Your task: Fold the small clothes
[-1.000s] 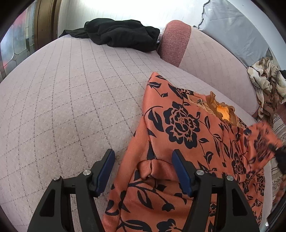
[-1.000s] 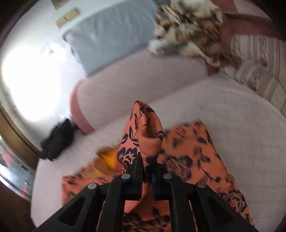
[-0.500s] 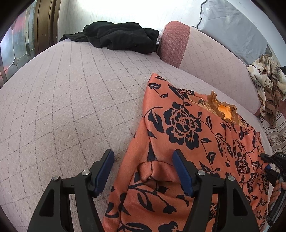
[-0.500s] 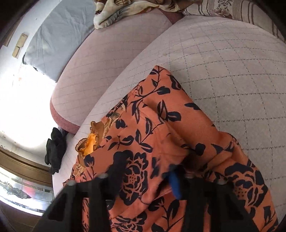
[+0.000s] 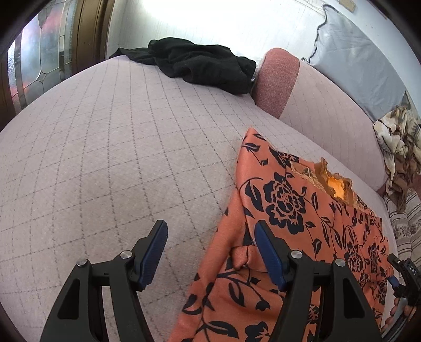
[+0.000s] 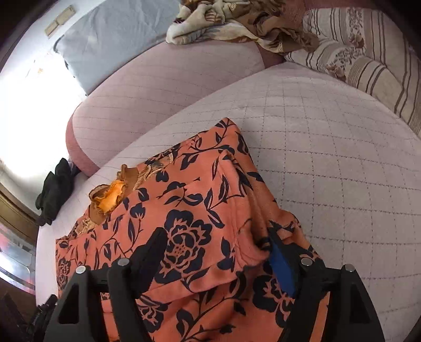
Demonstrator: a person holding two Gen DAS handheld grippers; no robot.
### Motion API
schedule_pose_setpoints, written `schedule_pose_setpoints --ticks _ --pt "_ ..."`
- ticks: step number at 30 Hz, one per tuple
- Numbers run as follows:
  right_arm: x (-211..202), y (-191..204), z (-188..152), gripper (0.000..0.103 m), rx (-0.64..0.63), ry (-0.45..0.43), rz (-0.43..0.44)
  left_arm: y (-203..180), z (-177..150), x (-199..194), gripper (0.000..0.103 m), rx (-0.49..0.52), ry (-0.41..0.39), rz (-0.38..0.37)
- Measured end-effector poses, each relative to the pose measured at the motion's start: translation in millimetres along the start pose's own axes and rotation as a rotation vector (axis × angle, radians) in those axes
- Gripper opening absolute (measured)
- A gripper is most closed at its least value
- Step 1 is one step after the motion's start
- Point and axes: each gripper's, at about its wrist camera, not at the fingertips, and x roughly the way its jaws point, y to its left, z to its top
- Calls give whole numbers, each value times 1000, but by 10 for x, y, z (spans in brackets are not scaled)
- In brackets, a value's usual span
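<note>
An orange garment with black flowers (image 5: 297, 223) lies on the pale quilted sofa seat (image 5: 105, 157), both sleeves folded in over its body, its frilled neckline toward the backrest. My left gripper (image 5: 210, 236) is open and empty, low over the garment's left edge, its right finger above the folded sleeve cuff. My right gripper (image 6: 218, 250) is open and empty over the garment (image 6: 189, 210), straddling the folded right sleeve. The right gripper also shows at the lower right of the left wrist view (image 5: 402, 278).
A black garment (image 5: 200, 63) lies at the far end of the seat by the pink backrest cushion (image 5: 279, 81). A patterned beige cloth (image 6: 236, 23) is heaped on the backrest, beside a striped cushion (image 6: 368, 60). A grey pillow (image 6: 110, 39) leans behind.
My right gripper laid the raised sleeve down across the garment, opened and let it go. My left gripper drew back slightly to the left, staying open.
</note>
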Motion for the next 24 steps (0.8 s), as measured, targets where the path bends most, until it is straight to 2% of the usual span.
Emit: schedule_pose_setpoints --ticks 5,7,9,12,15,17,19,21,22,23,24 --pt "-200 -39 -197 78 -17 -17 73 -183 -173 -215 69 242 -20 -11" --pt "-345 -57 -315 78 -41 -29 118 -237 -229 -195 69 305 -8 -23" --pt "-457 -74 -393 78 -76 -30 162 -209 -207 -132 69 297 30 -17" --pt "-550 -101 -460 78 -127 -19 221 -148 17 -86 69 199 80 -96" --pt "-571 -153 -476 78 -146 -27 271 -268 352 81 69 195 108 -163" --pt "-552 -203 -484 78 -122 -34 303 -367 560 341 69 208 153 -144" --pt "-517 -228 -478 78 -96 -23 339 -423 688 652 69 191 243 -145" --pt "-509 -219 -457 78 -94 -24 375 -470 755 824 68 190 258 -139" --pt "-516 -206 -448 78 -104 -29 384 -490 766 889 66 201 261 -135" --pt "-525 -195 -439 78 -112 -35 391 -498 773 965 50 209 268 -113" --pt "-527 -192 -433 78 -113 -38 402 -511 789 1008 40 217 264 -96"
